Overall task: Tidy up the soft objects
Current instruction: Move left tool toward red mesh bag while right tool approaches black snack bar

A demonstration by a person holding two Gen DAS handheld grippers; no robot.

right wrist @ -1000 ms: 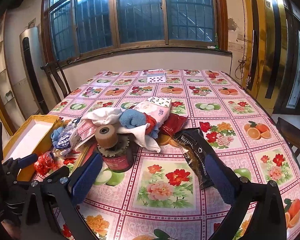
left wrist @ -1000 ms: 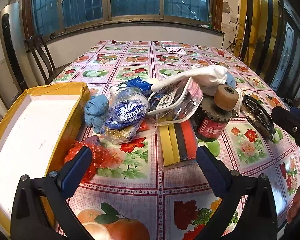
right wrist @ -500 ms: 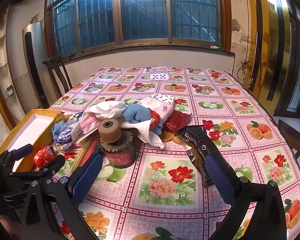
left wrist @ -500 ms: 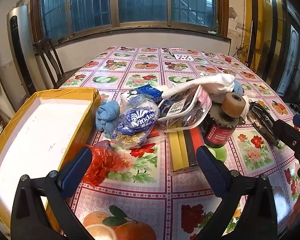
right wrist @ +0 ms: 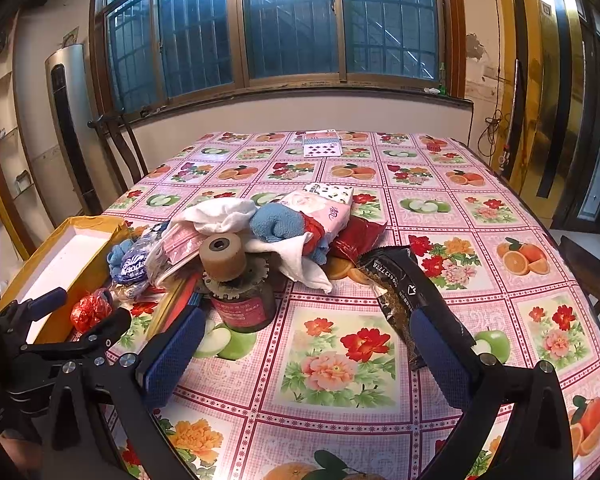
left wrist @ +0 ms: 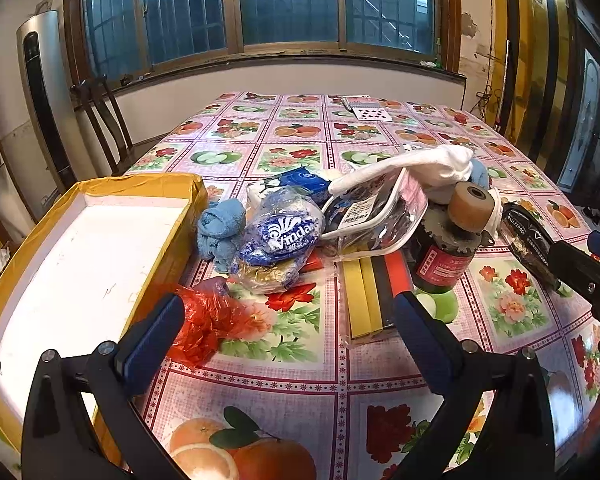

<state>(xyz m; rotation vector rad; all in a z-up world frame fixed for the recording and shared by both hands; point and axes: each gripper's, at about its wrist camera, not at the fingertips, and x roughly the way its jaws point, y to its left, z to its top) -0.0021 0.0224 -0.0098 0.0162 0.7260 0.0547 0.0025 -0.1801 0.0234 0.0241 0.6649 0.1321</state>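
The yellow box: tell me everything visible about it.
The box is a shallow open tray, yellow outside and white inside, the lining looking like foam. Nothing lies in the part that shows. It sits at the table's left edge, part of it cut off by the picture. A crumpled red bag lies against its right wall; a blue cloth sits near its far corner.

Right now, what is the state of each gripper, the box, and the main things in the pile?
left gripper: open, holding nothing
right gripper: open, holding nothing
yellow box: open, nothing inside
red plastic bag: crumpled, beside the box
blue towel: bunched up
tape roll: resting on the jar
jar: upright
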